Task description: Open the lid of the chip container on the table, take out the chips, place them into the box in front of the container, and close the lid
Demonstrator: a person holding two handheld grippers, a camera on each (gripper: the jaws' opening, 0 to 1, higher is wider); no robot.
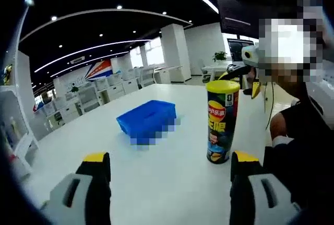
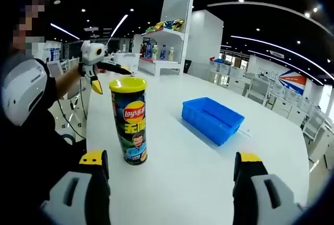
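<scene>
The chip can (image 1: 222,123) stands upright on the white table (image 1: 172,188), its yellow lid (image 1: 223,85) on. Behind it to the left lies the blue box (image 1: 147,119). My left gripper (image 1: 169,163) is open near the table, apart from the can, which is just inside its right jaw's line. In the right gripper view the can (image 2: 129,123) is on the left with its lid (image 2: 128,84) closed, and the box (image 2: 211,118) on the right looks empty. My right gripper (image 2: 172,163) is open with nothing in it. Beyond the can each view shows the other gripper (image 1: 244,79) (image 2: 107,76), raised.
A person in dark clothes (image 1: 302,146) sits close beside the table, near the can. White shelves with goods (image 2: 162,32) stand beyond the table's far end. Rows of desks and chairs (image 1: 99,94) fill the room behind. The table edge (image 2: 308,167) runs past the box.
</scene>
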